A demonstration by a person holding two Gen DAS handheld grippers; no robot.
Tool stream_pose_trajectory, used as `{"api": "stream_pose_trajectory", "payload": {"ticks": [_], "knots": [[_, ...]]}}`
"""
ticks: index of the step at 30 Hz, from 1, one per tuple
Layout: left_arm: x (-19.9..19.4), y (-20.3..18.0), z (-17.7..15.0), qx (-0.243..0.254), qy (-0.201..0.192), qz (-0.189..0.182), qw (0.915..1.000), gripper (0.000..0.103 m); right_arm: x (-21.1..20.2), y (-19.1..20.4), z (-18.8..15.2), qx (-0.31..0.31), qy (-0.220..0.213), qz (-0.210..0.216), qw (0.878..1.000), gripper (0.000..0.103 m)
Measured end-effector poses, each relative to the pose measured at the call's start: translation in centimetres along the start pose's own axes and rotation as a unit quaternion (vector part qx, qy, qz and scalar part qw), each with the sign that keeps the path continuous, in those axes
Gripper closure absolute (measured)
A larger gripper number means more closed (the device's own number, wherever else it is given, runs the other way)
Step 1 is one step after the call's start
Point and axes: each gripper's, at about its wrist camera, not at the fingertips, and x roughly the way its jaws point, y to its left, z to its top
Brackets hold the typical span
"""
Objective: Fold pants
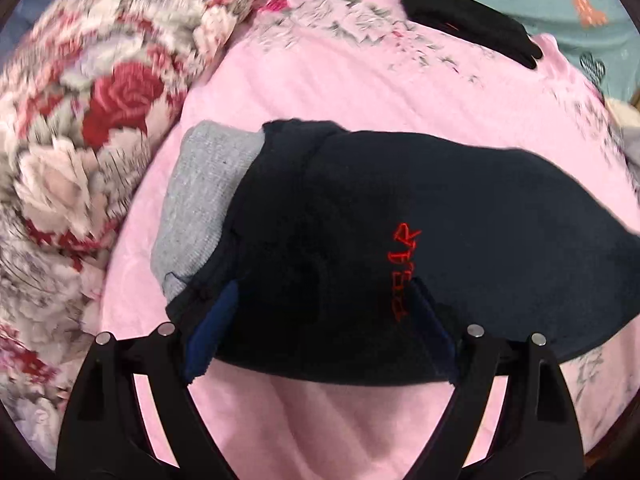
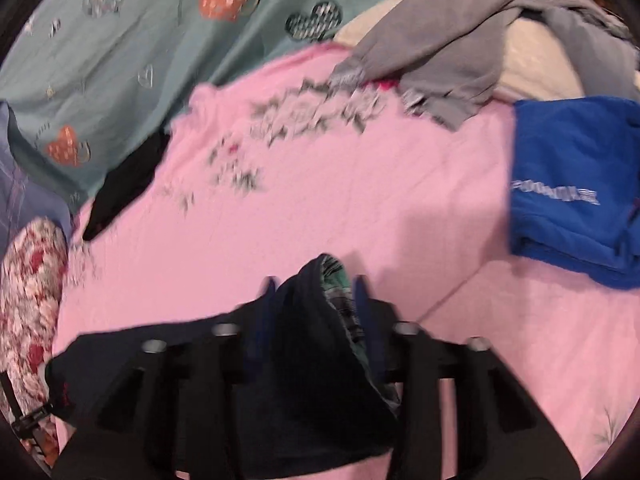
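Dark navy pants (image 1: 400,248) with red lettering (image 1: 405,272) lie partly folded on the pink bedsheet (image 1: 360,100); grey lining (image 1: 200,200) shows at their left end. My left gripper (image 1: 324,320) has its jaws wide apart, with the near edge of the pants between the blue pads (image 1: 212,328). In the right wrist view my right gripper (image 2: 316,292) is shut on a bunched end of the pants (image 2: 312,360), where green plaid lining (image 2: 344,292) shows. The fabric trails off to the lower left.
A rose-patterned quilt (image 1: 80,140) is heaped on the left. A black garment (image 1: 472,20) and a teal heart-print cover (image 2: 120,40) lie at the far side. Folded blue clothing (image 2: 576,184) and a grey garment (image 2: 460,40) lie at the right.
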Motion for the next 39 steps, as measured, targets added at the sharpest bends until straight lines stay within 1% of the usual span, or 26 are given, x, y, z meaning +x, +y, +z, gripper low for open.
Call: {"api": "stream_pose_trajectory", "payload": {"ticks": [1, 2, 4, 7, 8, 9, 10, 12, 13, 14, 15, 17, 19, 21, 22, 23, 24, 26, 28, 30, 31, 33, 34, 35, 37, 39], "knots": [[0.0, 0.3, 0.2, -0.009, -0.001, -0.006, 0.9999, 0.017, 0.6, 0.1, 0.0, -0.002, 0.015, -0.017, 1.0, 0.098], [0.1, 0.5, 0.3, -0.015, 0.001, -0.01, 0.9998, 0.017, 0.3, 0.4, 0.1, -0.006, 0.008, -0.015, 1.0, 0.099], [0.2, 0.8, 0.7, -0.022, 0.007, -0.014, 0.9996, 0.017, -2.5, 1.3, 0.1, -0.024, -0.043, 0.011, 0.999, 0.099], [0.5, 0.5, 1.2, -0.019, 0.012, -0.003, 0.9997, 0.017, -5.8, 1.2, -0.3, -0.025, -0.089, 0.058, 0.994, 0.097], [0.5, 0.4, 1.2, -0.013, 0.012, 0.002, 0.9998, 0.017, -5.7, 0.9, -0.5, -0.023, -0.087, 0.058, 0.994, 0.094], [0.5, 0.3, 1.3, -0.009, 0.013, 0.005, 0.9999, 0.017, -5.0, 0.3, -0.8, -0.025, -0.075, 0.046, 0.996, 0.09], [0.5, 0.3, 1.3, -0.008, 0.012, 0.004, 0.9999, 0.017, -3.4, -0.5, -1.0, -0.021, -0.049, -0.002, 0.999, 0.084], [-0.1, 0.8, 1.1, -0.017, 0.007, -0.012, 0.9998, 0.017, -1.3, -2.2, -1.6, -0.017, -0.015, -0.094, 0.995, 0.084], [-0.3, 1.0, 1.0, -0.021, 0.005, -0.017, 0.9996, 0.017, -1.5, -2.7, -1.8, -0.005, -0.018, -0.099, 0.995, 0.084], [-0.9, 1.2, 0.9, -0.027, -0.001, -0.025, 0.9993, 0.017, -2.5, -3.3, -2.0, 0.014, -0.032, -0.08, 0.996, 0.082], [-1.4, 1.3, 0.8, -0.03, -0.008, -0.027, 0.9991, 0.017, -3.8, -3.7, -2.2, 0.028, -0.05, -0.054, 0.997, 0.076], [-2.5, 1.4, 0.6, -0.034, -0.024, -0.024, 0.9989, 0.017, -6.0, -3.5, -2.8, 0.026, -0.068, -0.036, 0.997, 0.054], [-2.8, 1.6, 0.6, -0.037, -0.033, -0.022, 0.9985, 0.017, -6.7, -3.2, -3.8, 0.022, -0.056, -0.017, 0.998, 0.053], [-2.1, 2.2, 0.6, -0.047, -0.017, -0.021, 0.9986, 0.017, -5.6, -2.4, -4.6, 0.008, -0.02, 0.001, 1.0, 0.054], [-1.7, 2.5, 0.5, -0.054, -0.007, -0.028, 0.9981, 0.017, -4.6, -1.7, -5.3, -0.018, 0.001, -0.024, 1.0, 0.057], [-1.9, 2.8, 0.4, -0.058, -0.009, -0.036, 0.9976, 0.017, -3.9, -1.2, -6.0, -0.042, 0.008, -0.069, 0.997, 0.057], [-2.4, 2.7, 0.3, -0.054, -0.017, -0.04, 0.9976, 0.017, -3.5, -0.7, -6.6, -0.064, 0.003, -0.113, 0.991, 0.057], [-3.9, 2.6, 0.4, -0.041, -0.045, -0.042, 0.9972, 0.017, -4.6, 0.8, -6.8, -0.071, -0.03, -0.142, 0.987, 0.057], [-4.9, 2.6, 0.8, -0.042, -0.07, -0.029, 0.9962, 0.017, -6.8, 1.9, -6.2, -0.044, -0.087, -0.151, 0.984, 0.057], [-5.4, 2.9, 1.6, -0.05, -0.085, -0.025, 0.9948, 0.015, -8.7, 3.3, -5.6, -0.043, -0.138, -0.151, 0.978, 0.051], [-5.4, 3.1, 2.1, -0.054, -0.087, -0.026, 0.9944, 0.015, -9.3, 4.6, -5.4, -0.054, -0.159, -0.132, 0.977, 0.043], [-5.3, 3.3, 3.3, -0.057, -0.093, -0.021, 0.9938, 0.015, -8.9, 7.4, -5.0, -0.086, -0.152, -0.062, 0.983, 0.042], [-4.9, 3.2, 4.1, -0.053, -0.099, -0.014, 0.9936, 0.015, -7.9, 9.2, -4.9, -0.104, -0.132, -0.017, 0.986, 0.042], [-4.5, 3.2, 5.0, -0.05, -0.104, -0.001, 0.9933, 0.015, -6.8, 10.6, -4.8, -0.116, -0.112, 0.01, 0.987, 0.042], [-3.3, 3.3, 6.3, -0.052, -0.096, 0.019, 0.9938, 0.015, -4.4, 13.8, -4.7, -0.135, -0.075, 0.06, 0.986, 0.042], [-1.9, 3.5, 6.9, -0.055, -0.082, 0.016, 0.995, 0.015, -2.6, 17.1, -4.9, -0.15, -0.049, 0.1, 0.982, 0.042]]}}
